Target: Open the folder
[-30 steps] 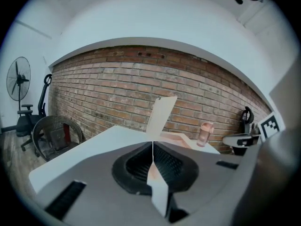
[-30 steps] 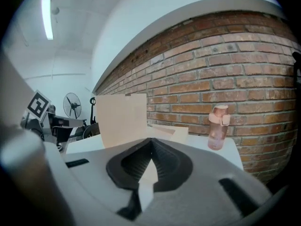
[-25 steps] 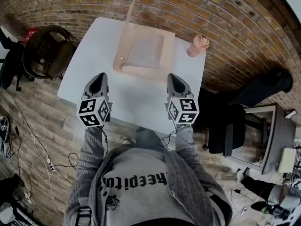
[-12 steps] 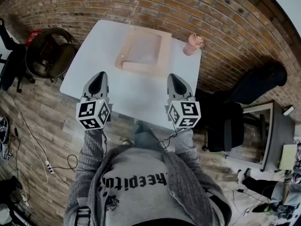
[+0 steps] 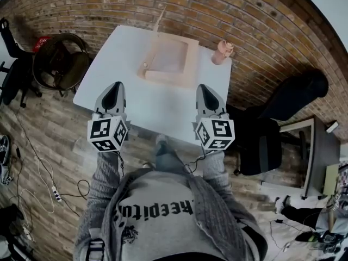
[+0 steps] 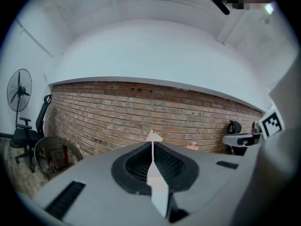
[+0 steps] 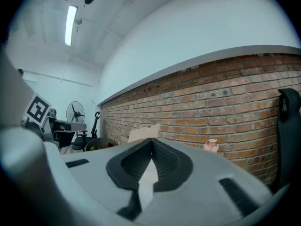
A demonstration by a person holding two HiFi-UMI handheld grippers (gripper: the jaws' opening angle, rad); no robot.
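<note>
The left gripper (image 5: 113, 87) and the right gripper (image 5: 203, 88) are both clenched and empty above the table (image 5: 157, 110), and in their own views only the raised flap of the folder (image 5: 167, 58) shows.

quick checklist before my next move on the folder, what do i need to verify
1. Left gripper empty: ok. Its jaws are together with nothing between them.
2. Right gripper empty: ok. Its jaws are together with nothing between them.
3. Both grippers clear of the folder: ok. They sit over the near edge of the table, apart from the folder.
4. Folder cover lifted: ok. It stands up at the folder's far left side.
5. Cover will stay up by itself: cannot tell.
6. Pink container out of the way: ok. It stands apart, to the folder's right.
</note>
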